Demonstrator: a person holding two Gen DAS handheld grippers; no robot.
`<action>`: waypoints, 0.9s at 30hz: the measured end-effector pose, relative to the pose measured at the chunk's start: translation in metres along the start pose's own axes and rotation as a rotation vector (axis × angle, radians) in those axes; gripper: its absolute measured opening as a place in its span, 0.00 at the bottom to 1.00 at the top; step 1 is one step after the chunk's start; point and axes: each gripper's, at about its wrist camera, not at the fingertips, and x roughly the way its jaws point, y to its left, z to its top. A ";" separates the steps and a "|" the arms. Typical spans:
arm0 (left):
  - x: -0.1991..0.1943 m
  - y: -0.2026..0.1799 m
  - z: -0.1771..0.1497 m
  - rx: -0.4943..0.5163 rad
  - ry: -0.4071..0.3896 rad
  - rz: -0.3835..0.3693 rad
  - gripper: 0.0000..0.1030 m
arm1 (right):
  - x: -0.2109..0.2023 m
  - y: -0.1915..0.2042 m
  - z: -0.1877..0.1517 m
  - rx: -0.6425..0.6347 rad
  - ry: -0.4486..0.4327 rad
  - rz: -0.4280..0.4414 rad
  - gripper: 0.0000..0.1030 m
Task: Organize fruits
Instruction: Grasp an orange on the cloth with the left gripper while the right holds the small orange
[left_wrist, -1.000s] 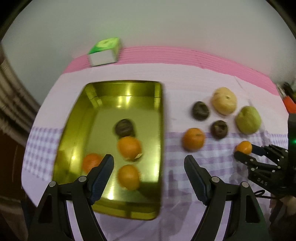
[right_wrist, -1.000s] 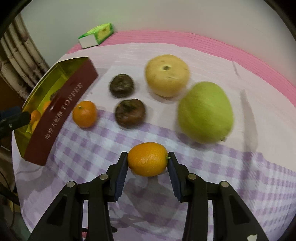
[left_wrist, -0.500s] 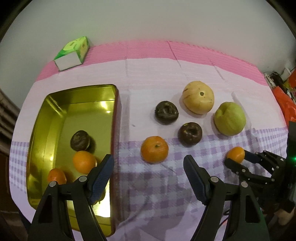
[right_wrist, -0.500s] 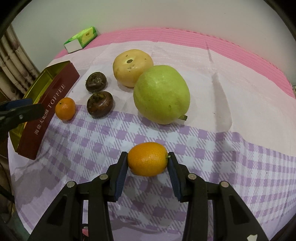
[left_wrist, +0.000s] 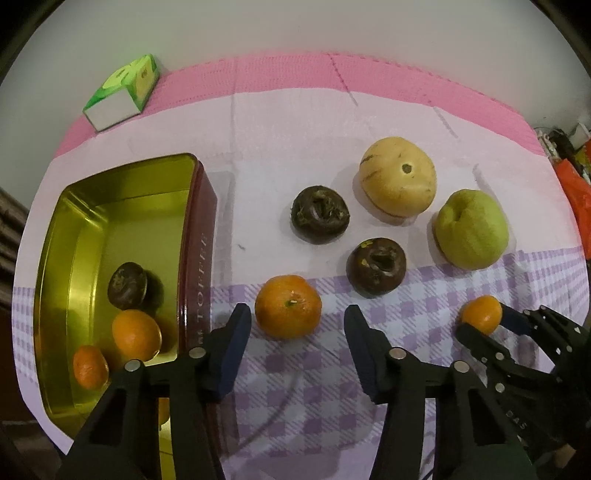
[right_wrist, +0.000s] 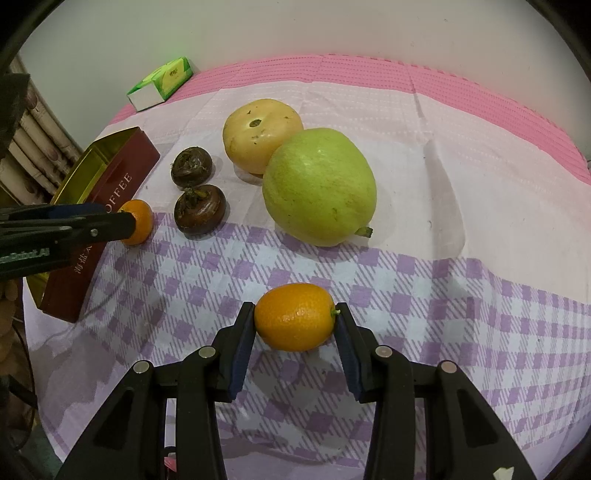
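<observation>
While the right gripper (right_wrist: 294, 325) is clamped on a small oval orange fruit (right_wrist: 294, 322), held just above the checked cloth (right_wrist: 424, 302) near the bench's front edge, the left gripper (left_wrist: 297, 334) has just been closing its jaws around a round orange (left_wrist: 288, 306). That orange sits between the pads, but a gap shows on either side, so it is not yet gripped.

Just beside the left gripper, toward the bench's left edge, stands the gold-lined toffee tin (left_wrist: 195, 236). It already holds one dark brown fruit (left_wrist: 127, 285) and at least two oranges (left_wrist: 136, 334); a gripper finger hides its near corner.

Farther back on the cloth, toward the middle of the bench, four fruits lie loose: two dark brown fruits (left_wrist: 320, 214), a pale yellow fruit (left_wrist: 398, 176) and a green fruit (left_wrist: 471, 229). A green-and-white carton (left_wrist: 122, 92) rests at the back left corner.

Judged from this layout, sorting is under way: at least three pieces are stowed, two are in hand, four remain.
</observation>
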 end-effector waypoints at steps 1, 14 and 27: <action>0.002 0.000 0.000 -0.003 0.004 -0.002 0.50 | 0.000 0.000 0.000 0.000 0.000 0.001 0.39; 0.017 0.002 0.004 -0.006 0.011 0.028 0.44 | 0.000 -0.001 0.000 0.001 0.001 0.003 0.39; 0.015 0.001 0.001 -0.011 0.005 0.023 0.42 | 0.001 0.000 0.000 0.001 0.001 0.003 0.39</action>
